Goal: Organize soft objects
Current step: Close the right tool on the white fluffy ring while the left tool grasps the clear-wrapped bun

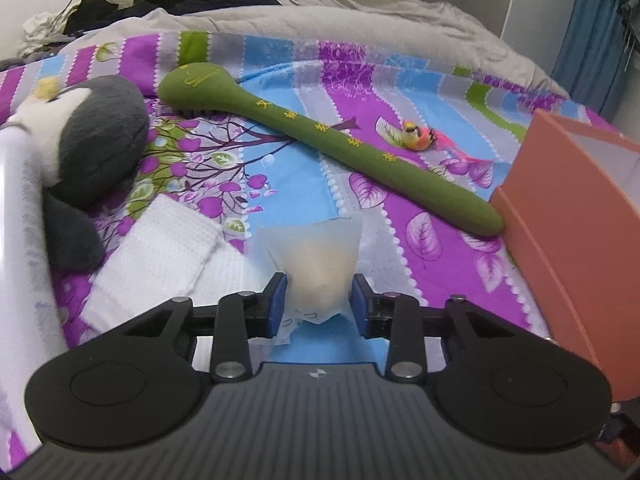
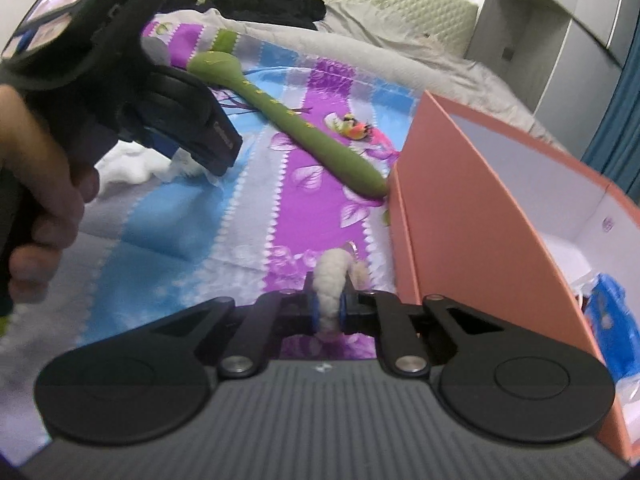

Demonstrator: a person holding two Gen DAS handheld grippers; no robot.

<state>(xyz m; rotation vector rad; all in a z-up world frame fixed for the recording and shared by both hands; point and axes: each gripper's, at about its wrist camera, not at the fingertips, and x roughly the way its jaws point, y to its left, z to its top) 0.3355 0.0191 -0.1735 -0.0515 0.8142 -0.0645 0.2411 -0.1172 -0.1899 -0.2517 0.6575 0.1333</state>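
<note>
Left claw [image 1: 319,304] pinching limp translucent pouch [image 1: 310,264] low over bed [image 1: 420,240], right claw [image 2: 329,307] clamped on squashy fleecy loop [image 2: 330,280] beside orange box [image 2: 460,216]; both featherlight, grab mid-body.

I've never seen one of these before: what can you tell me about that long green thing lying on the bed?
The long green thing is a soft-looking, fabric-covered stick with a rounded, paddle-like head at the far end and a slim handle dotted with yellow marks. It lies flat and diagonally on the patterned bedsheet; its near tip reaches the orange box. No gripper touches it.
</note>
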